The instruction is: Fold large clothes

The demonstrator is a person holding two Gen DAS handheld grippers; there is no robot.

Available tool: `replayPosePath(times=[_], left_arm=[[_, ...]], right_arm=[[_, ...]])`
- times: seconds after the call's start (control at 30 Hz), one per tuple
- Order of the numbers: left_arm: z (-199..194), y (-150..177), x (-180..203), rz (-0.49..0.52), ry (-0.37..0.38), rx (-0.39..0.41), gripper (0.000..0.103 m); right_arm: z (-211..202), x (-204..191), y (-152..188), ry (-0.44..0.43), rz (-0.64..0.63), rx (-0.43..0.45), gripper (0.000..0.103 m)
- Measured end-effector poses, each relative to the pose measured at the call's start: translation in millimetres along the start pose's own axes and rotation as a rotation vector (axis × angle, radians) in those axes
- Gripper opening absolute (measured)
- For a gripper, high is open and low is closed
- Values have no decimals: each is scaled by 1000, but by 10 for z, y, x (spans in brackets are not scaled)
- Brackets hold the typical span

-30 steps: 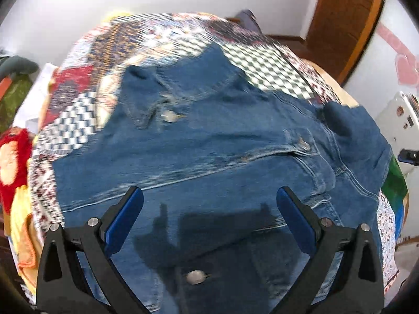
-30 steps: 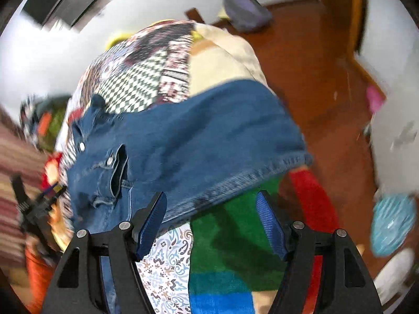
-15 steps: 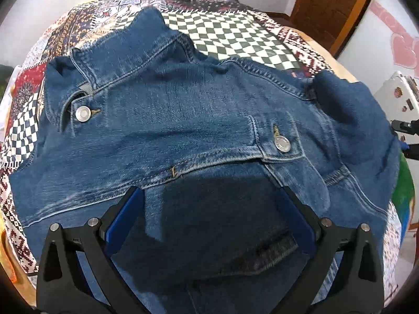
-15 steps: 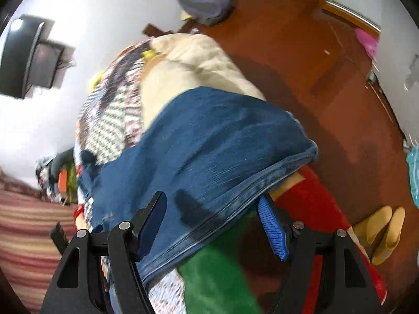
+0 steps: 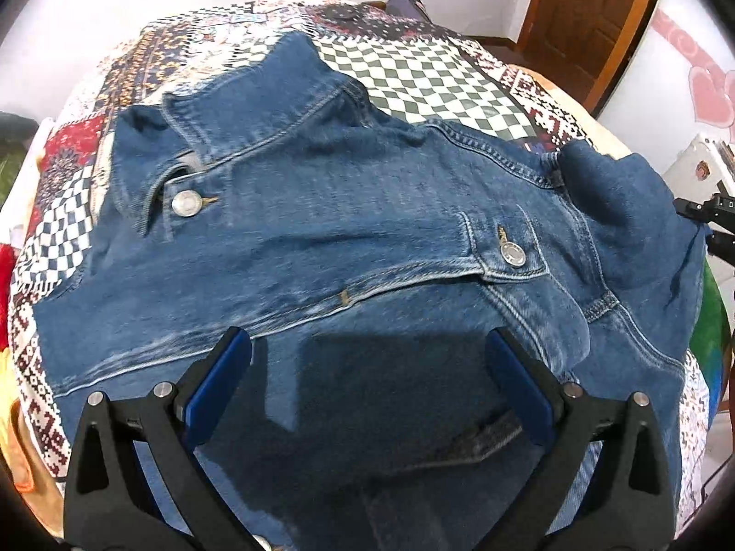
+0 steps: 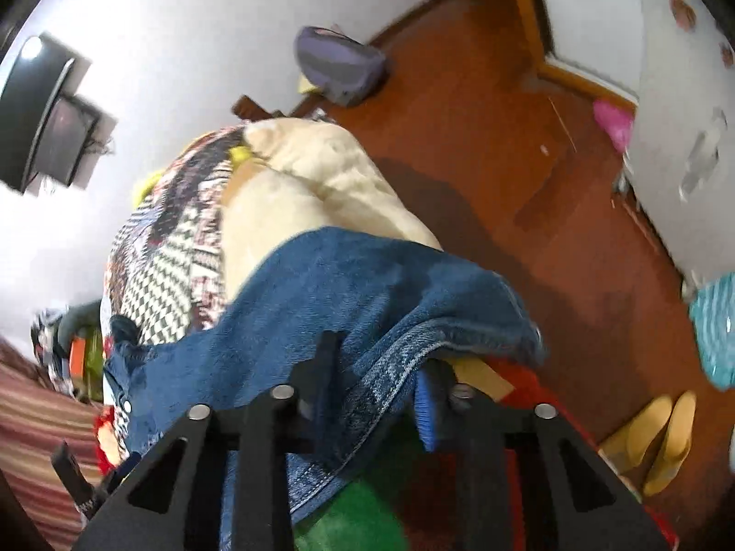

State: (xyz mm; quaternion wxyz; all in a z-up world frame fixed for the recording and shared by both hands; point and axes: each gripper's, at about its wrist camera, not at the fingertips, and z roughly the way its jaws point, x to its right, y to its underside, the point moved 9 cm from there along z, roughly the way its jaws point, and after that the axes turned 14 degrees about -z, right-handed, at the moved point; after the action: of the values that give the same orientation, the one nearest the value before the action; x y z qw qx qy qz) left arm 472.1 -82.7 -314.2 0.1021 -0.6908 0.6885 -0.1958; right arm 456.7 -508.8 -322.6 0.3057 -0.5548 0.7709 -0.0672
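left wrist view: the denim jacket (image 5: 349, 229) lies spread front-up across the patchwork quilt (image 5: 413, 73), collar toward the far wall, one metal button (image 5: 186, 203) at the neck and another on the chest pocket flap (image 5: 512, 255). the left gripper (image 5: 367, 367) hangs over the lower front, blue pads wide apart, nothing pinched between them. at the far right edge the right gripper (image 5: 703, 216) pokes in by the sleeve.

right wrist view: the right gripper (image 6: 372, 367) has just been closing and now clamps the jacket's stitched hem (image 6: 390, 367), denim bunched between the pads at the bed's edge. yellow slippers (image 6: 657, 436) sit on the wooden floor (image 6: 505, 160).
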Motion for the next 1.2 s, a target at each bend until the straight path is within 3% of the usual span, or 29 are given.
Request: replayPosePath(times=[0.2,0.3,0.47,0.6,0.73,0.87,1.03,1.2], left_arm=[[-306,-52,-152,-20,-3,66,103],[-531,-131,-215,-33,10,119,103],[-880,-189,-329,-55,38,199,103],[-1123,-175,-457,-71,52,253,103],[-1297,-121,-653,-87,54,288,103],[-1371,29,-906,-121,54,284,103],[-1383,256,-1219,-161,36,266,103],[-1388,431,-1430,-190,23,250,103]], right_arm=[[-407,-494,-231,-24,-134,126,17],[-663,-895,-346,-77,-208,185,16],[-1023,-1839,-401,-190,-371,262,15],[-1072,-2675,-208,-286,-495,260,14],[-762,-3288,147,-327,-565,174,14],[-133,-3682,744,-324,-638,-11,14],[336,-3740,1439,-294,-696,-215,14],[720,-3495,2044,-263,-656,-475,15]])
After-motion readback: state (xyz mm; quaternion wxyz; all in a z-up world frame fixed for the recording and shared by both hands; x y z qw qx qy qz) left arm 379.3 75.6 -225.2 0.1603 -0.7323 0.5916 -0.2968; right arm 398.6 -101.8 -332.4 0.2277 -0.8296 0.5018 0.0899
